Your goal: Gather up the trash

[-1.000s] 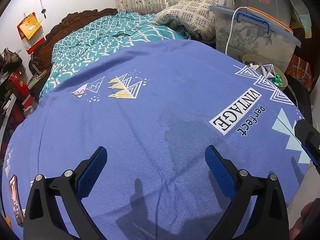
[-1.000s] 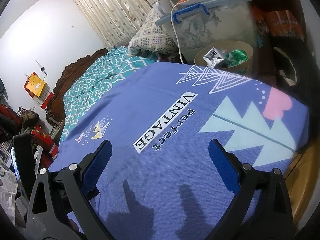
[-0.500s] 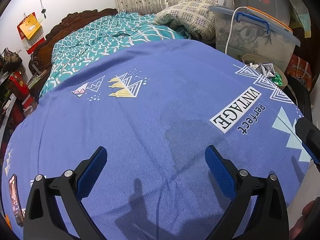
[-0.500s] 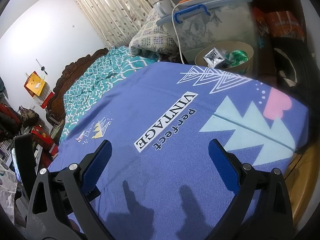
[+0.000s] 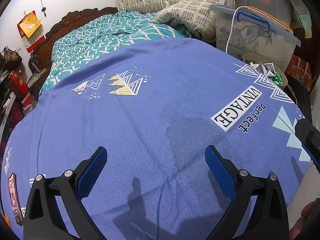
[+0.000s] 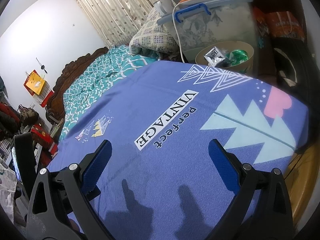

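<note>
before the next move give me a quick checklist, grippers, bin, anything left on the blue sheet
1. Left gripper open, nothing between its fingers: ok.
2. Right gripper open and empty: ok.
3. Bin in view beside the bed's far corner, upright: ok.
4. Trash in the bin, a silver wrapper and green wrapper: ok.
5. Blue sheet free of loose trash where visible: ok.
6. Phone-like item at the sheet's left edge, trash or not: cannot tell.
</note>
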Tool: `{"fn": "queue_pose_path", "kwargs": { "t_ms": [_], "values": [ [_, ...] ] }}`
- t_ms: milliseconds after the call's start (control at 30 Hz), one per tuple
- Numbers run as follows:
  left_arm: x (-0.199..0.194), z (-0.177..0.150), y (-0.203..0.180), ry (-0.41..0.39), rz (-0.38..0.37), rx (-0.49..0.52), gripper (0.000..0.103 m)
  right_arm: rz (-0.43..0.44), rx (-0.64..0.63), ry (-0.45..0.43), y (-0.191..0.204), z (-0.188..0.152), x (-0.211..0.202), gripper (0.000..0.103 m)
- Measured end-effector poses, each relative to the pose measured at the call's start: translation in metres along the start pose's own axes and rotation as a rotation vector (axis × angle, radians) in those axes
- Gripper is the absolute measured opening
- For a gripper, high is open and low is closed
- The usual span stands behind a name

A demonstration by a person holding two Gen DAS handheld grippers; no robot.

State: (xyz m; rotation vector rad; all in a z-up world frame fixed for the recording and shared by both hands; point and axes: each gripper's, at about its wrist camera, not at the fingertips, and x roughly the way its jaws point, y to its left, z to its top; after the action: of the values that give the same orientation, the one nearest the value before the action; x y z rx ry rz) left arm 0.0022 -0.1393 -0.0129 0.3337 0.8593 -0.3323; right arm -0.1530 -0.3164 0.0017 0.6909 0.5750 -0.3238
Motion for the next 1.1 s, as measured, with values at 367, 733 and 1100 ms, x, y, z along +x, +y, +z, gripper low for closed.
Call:
{"fn": "queue_pose_path", "kwargs": {
  "t_ms": [367,733,1100],
  "values": [
    [0.0024,-0.0025,0.0030,0.009,0.004,-0.009,0.094,0.001,-0.002,0.007,0.0010,-0.0039,0.0019,0.096],
    [0.0037,-0.0022,0.0023,0.017,0.011,-0.007,0.094,0.002,-0.001,0.010,0.0007,-0.0038,0.0034,0.096],
    [0.0051,-0.0028,0.0010,0.020,0.012,-0.005,0.094,0.001,-0.001,0.010,0.0005,-0.0035,0.0030,0.096]
  ]
}}
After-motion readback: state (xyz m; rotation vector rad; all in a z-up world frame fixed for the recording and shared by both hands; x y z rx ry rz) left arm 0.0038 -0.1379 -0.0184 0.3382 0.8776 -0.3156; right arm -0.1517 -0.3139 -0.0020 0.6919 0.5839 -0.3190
